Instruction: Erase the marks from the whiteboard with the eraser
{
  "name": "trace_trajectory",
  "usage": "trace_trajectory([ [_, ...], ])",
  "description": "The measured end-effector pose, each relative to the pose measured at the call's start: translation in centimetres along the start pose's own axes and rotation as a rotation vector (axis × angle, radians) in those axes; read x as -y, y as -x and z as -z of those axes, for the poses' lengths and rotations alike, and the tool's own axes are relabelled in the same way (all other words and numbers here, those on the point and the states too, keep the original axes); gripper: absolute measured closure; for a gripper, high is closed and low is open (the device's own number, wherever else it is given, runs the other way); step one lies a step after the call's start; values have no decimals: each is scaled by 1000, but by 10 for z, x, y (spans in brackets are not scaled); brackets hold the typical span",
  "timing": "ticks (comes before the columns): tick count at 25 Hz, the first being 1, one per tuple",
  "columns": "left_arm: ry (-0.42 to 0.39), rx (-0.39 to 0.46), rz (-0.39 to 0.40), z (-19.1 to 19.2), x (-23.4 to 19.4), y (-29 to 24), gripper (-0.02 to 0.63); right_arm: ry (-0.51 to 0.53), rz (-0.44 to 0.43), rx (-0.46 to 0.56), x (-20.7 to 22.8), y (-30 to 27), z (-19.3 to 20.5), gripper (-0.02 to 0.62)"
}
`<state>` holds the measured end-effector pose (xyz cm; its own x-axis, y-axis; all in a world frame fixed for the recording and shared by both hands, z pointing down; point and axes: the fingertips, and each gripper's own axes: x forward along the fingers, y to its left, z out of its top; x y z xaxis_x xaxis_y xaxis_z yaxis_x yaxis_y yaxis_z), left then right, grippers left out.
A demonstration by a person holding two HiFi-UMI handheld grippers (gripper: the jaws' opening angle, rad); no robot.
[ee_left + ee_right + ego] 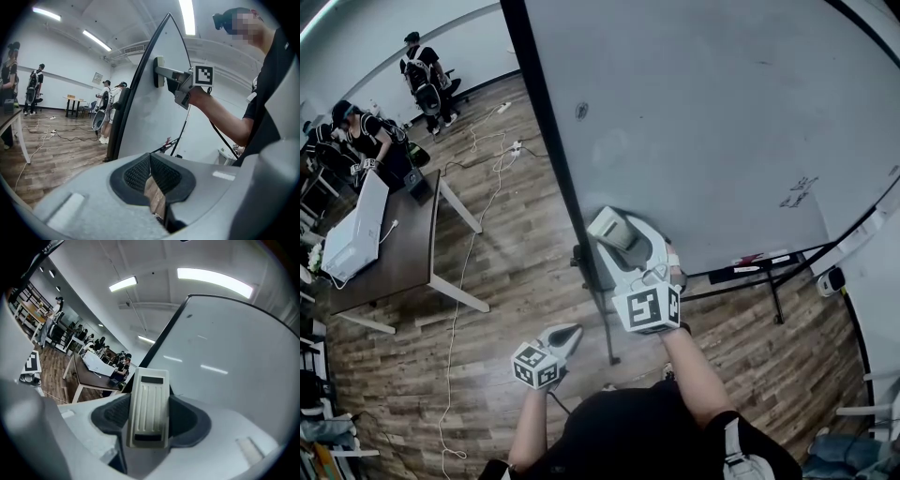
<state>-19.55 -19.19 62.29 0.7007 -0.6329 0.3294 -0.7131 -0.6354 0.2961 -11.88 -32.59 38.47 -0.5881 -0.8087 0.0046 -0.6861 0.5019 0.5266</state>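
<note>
The whiteboard (pixel 694 122) fills the upper right of the head view, framed by a black edge. It carries dark scribbles (pixel 798 192) at the right and a small smudge (pixel 581 111) near the left edge. My right gripper (pixel 622 240) is shut on a white ribbed eraser (pixel 606 225), which it holds at the board's lower left. The right gripper view has the eraser (pixel 149 406) upright between the jaws. From the left gripper view the eraser (pixel 160 71) lies flat against the whiteboard (pixel 150 112). My left gripper (pixel 566 335) hangs low, shut on nothing, its pads (pixel 161 178) pressed together.
A tray (pixel 759 264) with markers runs under the board, above the black stand legs (pixel 776 305). At the left stand a dark desk (pixel 408 248) bearing a white box (pixel 356 230), cables (pixel 464 272) on the wood floor, and several seated people (pixel 366 131).
</note>
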Motion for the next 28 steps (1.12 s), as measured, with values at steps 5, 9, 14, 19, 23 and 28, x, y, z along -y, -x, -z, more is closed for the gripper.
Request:
trace_trajectory([
  [5, 1, 2, -3, -2, -1, -3, 595, -25, 46, 7, 23, 11, 1, 342],
  [9, -3, 3, 6, -3, -2, -7, 595, -26, 80, 22, 37, 15, 2, 342],
  [14, -10, -7, 24, -1, 0, -8, 595, -37, 102, 16, 39, 16, 2, 342],
  [19, -7, -15, 17, 4, -3, 0, 595, -34, 88, 6, 26, 10, 7, 342],
  [23, -3, -18, 5, 8, -7, 10, 595, -37, 45, -9, 0, 0, 13, 342],
  [28, 4, -19, -14, 13, -11, 23, 595, -63, -5, -25, -26, -9, 17, 342],
])
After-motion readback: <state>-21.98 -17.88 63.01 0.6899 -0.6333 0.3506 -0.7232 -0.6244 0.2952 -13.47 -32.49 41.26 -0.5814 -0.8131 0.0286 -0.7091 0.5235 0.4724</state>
